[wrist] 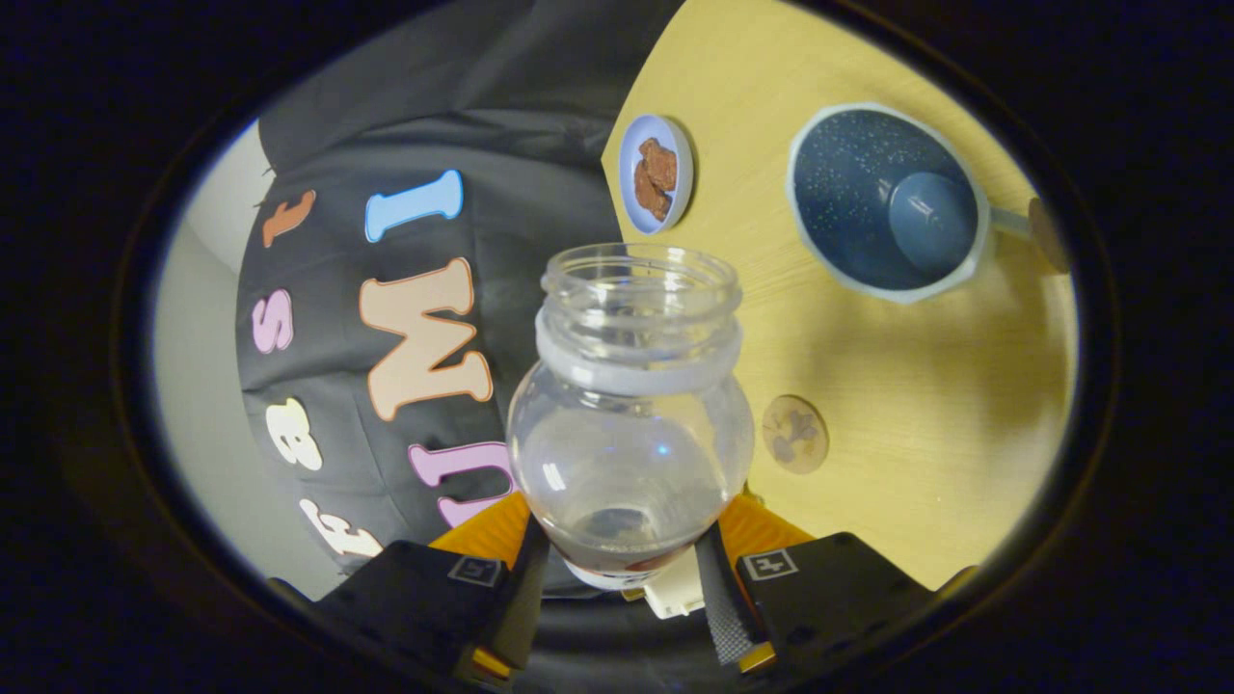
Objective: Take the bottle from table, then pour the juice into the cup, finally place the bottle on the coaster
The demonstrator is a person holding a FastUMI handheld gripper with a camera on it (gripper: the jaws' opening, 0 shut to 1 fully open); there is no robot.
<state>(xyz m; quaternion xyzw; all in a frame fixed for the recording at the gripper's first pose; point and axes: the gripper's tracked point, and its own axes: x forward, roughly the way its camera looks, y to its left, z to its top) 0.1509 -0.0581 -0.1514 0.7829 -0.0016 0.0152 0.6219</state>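
While the gripper (617, 569) clenched the bottle (631, 414) between its two fingers, one finger pressing each side of the lower body, the very base of the bottle was hidden behind the fingers and could not be made out. The bottle was clear, uncapped, with its open mouth pointing away from the fingers; a thin dark residue lay near its bottom, though whether any juice remained was hard to tell through the glare.

Beyond the bottle's mouth and off to one side, the cup (882, 202) stood on the table (925, 424), seen from above so that its dark speckled inside and pale rim showed. Its handle ran out toward the limit of the view and was partly cut off. A small round coaster (794, 434) lay on the table just beside the bottle's shoulder, well apart from the cup. A small dish (656, 173) holding brown bits sat right at the table's edge, beyond the bottle.

The table's edge ran from the dish down behind the bottle, which hid part of it. Bare tabletop stretched between the coaster and the cup and on the far side of the coaster.
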